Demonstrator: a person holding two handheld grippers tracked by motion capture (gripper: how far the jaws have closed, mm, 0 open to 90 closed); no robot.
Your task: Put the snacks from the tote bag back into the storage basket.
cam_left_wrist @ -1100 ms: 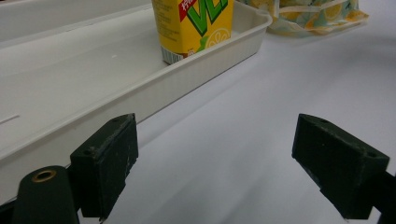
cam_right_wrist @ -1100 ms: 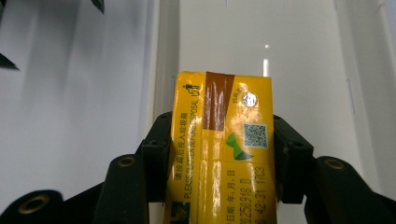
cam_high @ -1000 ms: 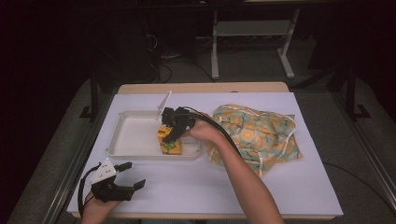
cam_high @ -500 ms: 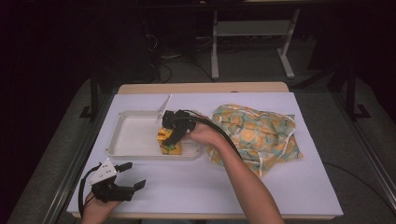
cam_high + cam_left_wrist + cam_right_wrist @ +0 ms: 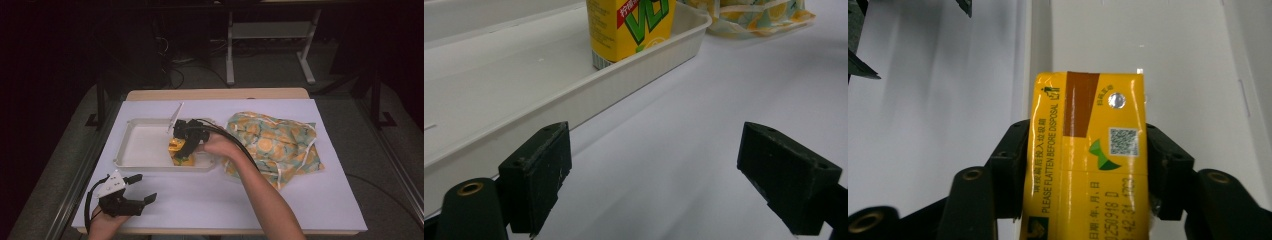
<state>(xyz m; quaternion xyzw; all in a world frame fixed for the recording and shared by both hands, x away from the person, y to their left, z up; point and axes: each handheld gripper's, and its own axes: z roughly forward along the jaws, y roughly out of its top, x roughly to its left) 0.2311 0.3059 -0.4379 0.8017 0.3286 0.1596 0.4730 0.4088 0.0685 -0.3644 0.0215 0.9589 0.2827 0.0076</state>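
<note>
A yellow drink carton stands upright in the right end of a white tray. My right gripper comes down on it from above. In the right gripper view the carton's top sits between the jaws, whose pads lie against its two sides; the jaws have just been opening. My left gripper rests open on the white table in front of the tray, with nothing between its fingers. From the left gripper I see the carton beyond the tray's rim.
A crumpled cloth bag with a yellow and teal fruit print lies right of the tray and touches it. A thin white flap sticks up at the tray's back edge. The left part of the tray is bare. The table's front edge is close to my left hand.
None of the hands, the carton or the tray has visibly moved.
</note>
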